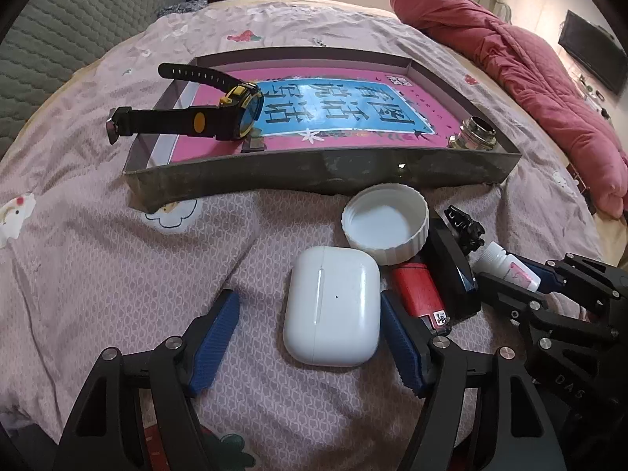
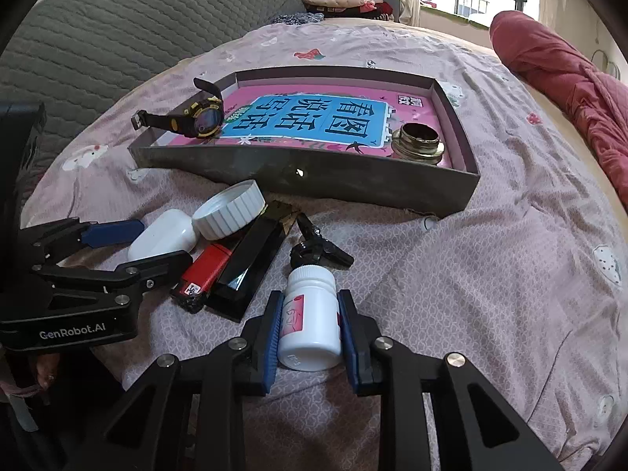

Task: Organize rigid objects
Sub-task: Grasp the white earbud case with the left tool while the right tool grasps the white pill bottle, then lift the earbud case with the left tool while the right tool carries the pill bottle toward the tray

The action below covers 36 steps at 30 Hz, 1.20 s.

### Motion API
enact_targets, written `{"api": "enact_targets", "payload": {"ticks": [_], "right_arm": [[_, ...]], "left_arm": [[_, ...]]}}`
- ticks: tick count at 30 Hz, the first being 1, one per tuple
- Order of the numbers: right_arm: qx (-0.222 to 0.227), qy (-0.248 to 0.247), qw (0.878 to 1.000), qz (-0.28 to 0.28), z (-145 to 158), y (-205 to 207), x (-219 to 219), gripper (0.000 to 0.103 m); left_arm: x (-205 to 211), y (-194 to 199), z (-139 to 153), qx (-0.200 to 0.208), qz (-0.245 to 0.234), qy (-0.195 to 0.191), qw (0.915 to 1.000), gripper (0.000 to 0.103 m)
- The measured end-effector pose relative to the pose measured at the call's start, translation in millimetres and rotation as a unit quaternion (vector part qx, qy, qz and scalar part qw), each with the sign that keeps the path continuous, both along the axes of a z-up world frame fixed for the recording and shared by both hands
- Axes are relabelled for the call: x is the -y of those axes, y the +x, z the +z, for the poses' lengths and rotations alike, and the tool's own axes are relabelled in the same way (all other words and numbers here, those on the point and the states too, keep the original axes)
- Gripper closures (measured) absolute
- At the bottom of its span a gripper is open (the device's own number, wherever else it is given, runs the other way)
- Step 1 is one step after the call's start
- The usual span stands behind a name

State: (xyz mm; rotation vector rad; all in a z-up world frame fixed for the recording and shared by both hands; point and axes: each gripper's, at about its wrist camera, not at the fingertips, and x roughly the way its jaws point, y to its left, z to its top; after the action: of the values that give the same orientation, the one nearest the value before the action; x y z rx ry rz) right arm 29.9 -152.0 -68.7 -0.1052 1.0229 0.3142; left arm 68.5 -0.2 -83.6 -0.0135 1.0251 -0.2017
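Note:
A white earbud case (image 1: 333, 306) lies on the bed between the open fingers of my left gripper (image 1: 310, 333); the right pad touches it, the left pad stands apart. My right gripper (image 2: 310, 329) is shut on a white pill bottle (image 2: 310, 320) that lies on the bedsheet. A grey tray (image 1: 314, 172) holds a black and yellow watch (image 1: 219, 110) and a metal fitting (image 1: 475, 133). The tray (image 2: 353, 184), watch (image 2: 196, 117) and fitting (image 2: 418, 143) also show in the right wrist view.
Beside the case lie a white jar lid (image 1: 386, 227), a red lighter (image 1: 420, 294), a black box (image 1: 451, 271) and a black clip (image 1: 465, 227). A rolled red quilt (image 1: 510, 59) lies at the right. A grey headboard (image 2: 117, 19) stands at the left.

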Motion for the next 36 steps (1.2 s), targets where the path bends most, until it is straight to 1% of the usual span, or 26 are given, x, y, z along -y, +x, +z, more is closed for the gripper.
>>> {"api": "enact_targets", "payload": {"ticks": [3, 5, 6, 7, 8, 17, 24, 33, 36], "right_arm": [[0.0, 0.001, 1.0, 0.001, 0.0, 0.2, 0.3, 0.076], [0.0, 0.002, 1.0, 0.001, 0.1, 0.2, 0.5, 0.076], [0.0, 0.003, 1.0, 0.0, 0.2, 0.3, 0.7, 0.076], [-0.001, 0.004, 1.0, 0.0, 0.2, 0.6, 0.9, 0.076], [-0.001, 0.005, 1.0, 0.0, 0.2, 0.7, 1.1, 0.076], [0.002, 0.009, 1.0, 0.001, 1.3, 0.1, 1.7, 0.076], [0.018, 0.027, 0.999, 0.003, 12.9, -4.3, 5.4, 0.076], [0.032, 0.037, 0.999, -0.003, 21.5, -6.0, 9.3, 0.076], [0.047, 0.039, 0.998, -0.005, 27.6, -7.9, 10.4, 0.076]], "left_arm": [[-0.1, 0.0, 0.2, 0.003, -0.002, 0.0, 1.0, 0.036], [-1.0, 0.1, 1.0, 0.005, -0.004, -0.003, 1.0, 0.044], [-1.4, -0.2, 1.3, 0.006, -0.004, -0.004, 1.0, 0.052], [-2.0, 0.1, 1.3, 0.005, -0.004, -0.004, 1.0, 0.056], [-2.0, 0.0, 1.5, 0.004, -0.004, -0.005, 1.0, 0.057], [-7.6, -0.7, 4.7, 0.003, 0.0, -0.023, 0.9997, 0.058], [-12.6, -3.6, 8.3, 0.01, 0.005, -0.026, 0.9996, 0.057], [-16.8, -10.5, 19.6, 0.033, 0.007, -0.025, 0.9991, 0.057], [-18.1, -13.3, 24.2, 0.041, 0.008, -0.023, 0.9989, 0.057]]}}
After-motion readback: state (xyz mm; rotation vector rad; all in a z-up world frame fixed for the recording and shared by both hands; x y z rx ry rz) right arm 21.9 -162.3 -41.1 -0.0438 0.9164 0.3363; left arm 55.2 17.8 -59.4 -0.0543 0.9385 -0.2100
